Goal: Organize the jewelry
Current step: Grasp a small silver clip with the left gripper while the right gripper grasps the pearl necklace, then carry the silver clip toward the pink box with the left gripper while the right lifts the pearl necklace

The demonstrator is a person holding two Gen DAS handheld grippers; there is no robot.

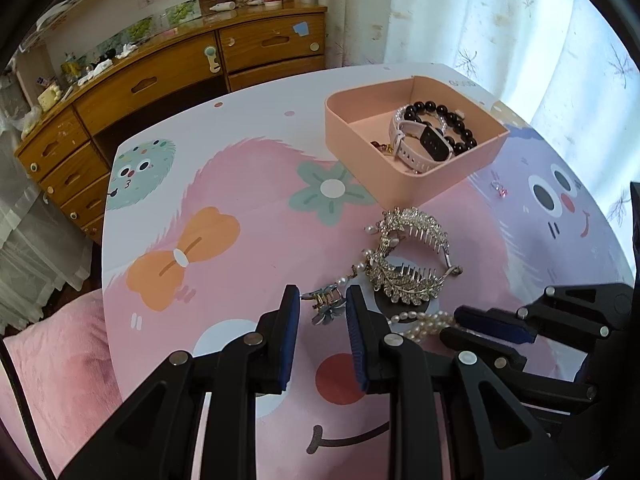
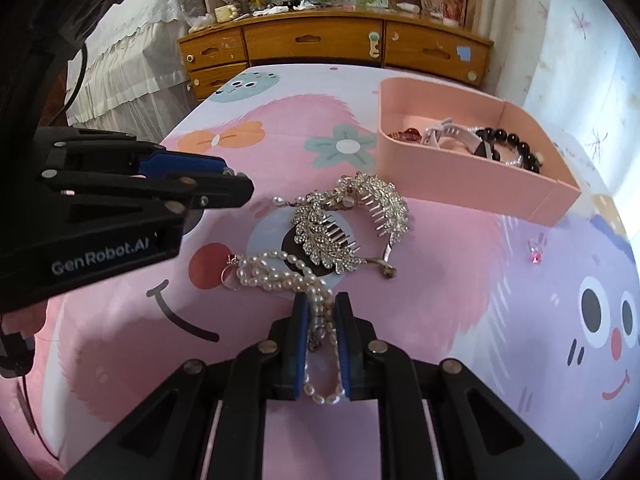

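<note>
Table (image 2: 460, 280) with a cartoon print top: pink and lilac faces, orange bow, green flower. On it: pink open box (image 2: 460, 172) toward the far right; two rhinestone leaf hair combs (image 2: 352, 220) mid-table, overlapping; pearl necklace (image 2: 280, 276) in a heap just in front of the combs; small flower hair claw (image 1: 326, 306) left of the pearls; small pink-stone ring (image 2: 536, 250) alone, near the box's front corner.

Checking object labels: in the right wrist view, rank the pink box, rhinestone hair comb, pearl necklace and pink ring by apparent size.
1. pink box
2. rhinestone hair comb and pearl necklace: similar, and the necklace lies nearer the camera, so unranked
3. pink ring, smallest
</note>
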